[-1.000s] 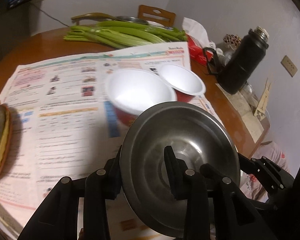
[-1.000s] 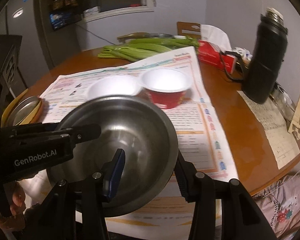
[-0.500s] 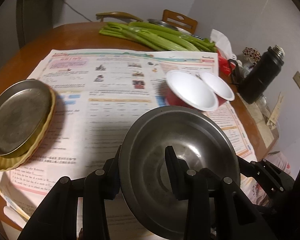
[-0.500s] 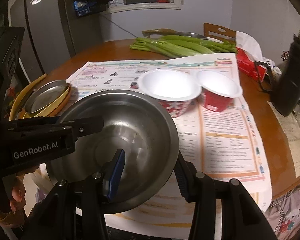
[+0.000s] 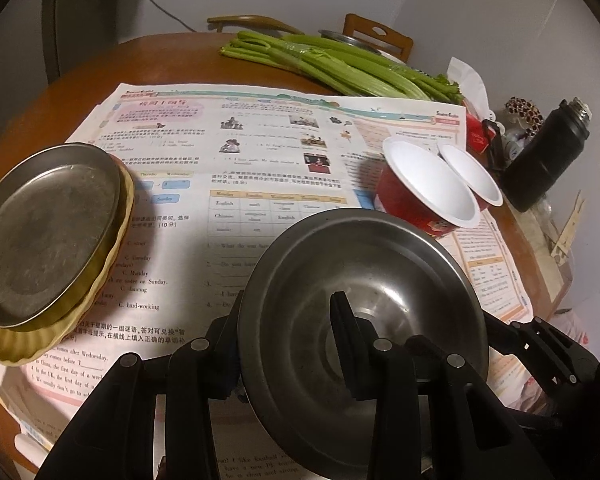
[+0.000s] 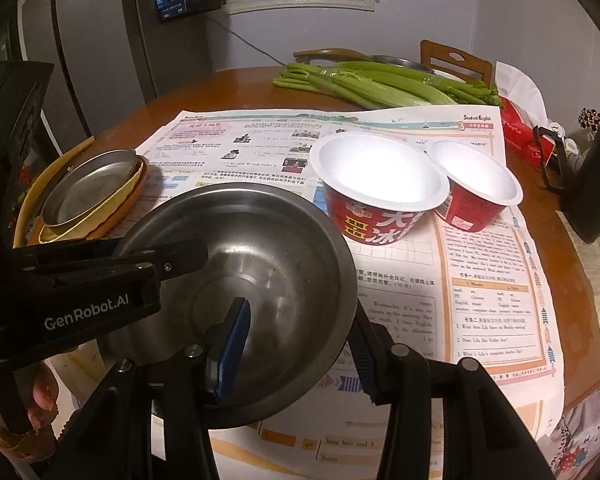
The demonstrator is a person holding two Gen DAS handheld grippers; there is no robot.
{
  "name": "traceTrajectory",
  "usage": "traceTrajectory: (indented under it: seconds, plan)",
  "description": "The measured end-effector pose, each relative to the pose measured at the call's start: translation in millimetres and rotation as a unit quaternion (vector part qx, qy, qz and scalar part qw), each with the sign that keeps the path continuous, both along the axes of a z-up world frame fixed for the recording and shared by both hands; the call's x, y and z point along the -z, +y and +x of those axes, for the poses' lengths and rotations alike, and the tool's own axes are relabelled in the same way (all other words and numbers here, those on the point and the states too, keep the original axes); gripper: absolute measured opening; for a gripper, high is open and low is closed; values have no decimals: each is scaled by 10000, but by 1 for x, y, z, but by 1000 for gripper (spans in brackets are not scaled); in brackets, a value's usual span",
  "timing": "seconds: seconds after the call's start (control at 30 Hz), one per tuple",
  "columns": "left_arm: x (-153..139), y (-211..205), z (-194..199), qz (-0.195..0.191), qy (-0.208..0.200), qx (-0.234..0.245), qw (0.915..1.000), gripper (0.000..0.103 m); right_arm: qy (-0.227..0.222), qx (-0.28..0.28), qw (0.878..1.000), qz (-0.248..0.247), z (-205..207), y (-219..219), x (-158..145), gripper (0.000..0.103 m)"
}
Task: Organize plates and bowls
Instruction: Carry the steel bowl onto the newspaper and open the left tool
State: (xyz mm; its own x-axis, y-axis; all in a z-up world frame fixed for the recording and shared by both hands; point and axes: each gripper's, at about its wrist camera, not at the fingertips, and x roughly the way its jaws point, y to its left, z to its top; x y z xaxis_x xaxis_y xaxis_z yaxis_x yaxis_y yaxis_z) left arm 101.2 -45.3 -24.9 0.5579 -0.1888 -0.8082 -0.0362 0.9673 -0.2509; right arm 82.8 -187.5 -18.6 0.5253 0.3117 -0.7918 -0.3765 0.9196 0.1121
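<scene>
Steel bowl (image 5: pixel 364 312) carried over the near edge of the bench (image 5: pixel 80 80), both claws clamped on its rim
Left claw (image 5: pixel 284 332) grips the left rim, right claw (image 6: pixel 296 336) the right; next, judge a spot: beside the red paper bowls (image 6: pixel 380 184) at right or near the stacked plates (image 5: pixel 48 232) at left, then lower level

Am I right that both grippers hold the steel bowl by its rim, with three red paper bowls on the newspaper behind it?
Nearly. There are two red paper bowls, not three, as the right wrist view shows. Both grippers do hold the steel bowl by its rim.
</scene>
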Motion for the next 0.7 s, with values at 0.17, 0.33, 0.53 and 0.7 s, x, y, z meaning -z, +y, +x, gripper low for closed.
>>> traceTrajectory:
  seconds: [0.17, 0.33, 0.53, 0.7]
  plan:
    - [3, 1, 3, 23, 41, 5, 10000, 42, 65, 3, 10000, 45, 5, 0, 3, 49]
    - [5, 0, 6, 42, 81, 19, 10000, 41, 127, 9, 9999, 99, 7, -1, 5, 49]
    - [0, -1, 8, 162, 32, 27, 9999, 42, 89, 69, 9998, 190, 9, -6, 1, 49]
    - [-9, 2, 9, 221, -53, 8, 9997, 42, 67, 179, 9996, 218, 11, -14, -2, 49]
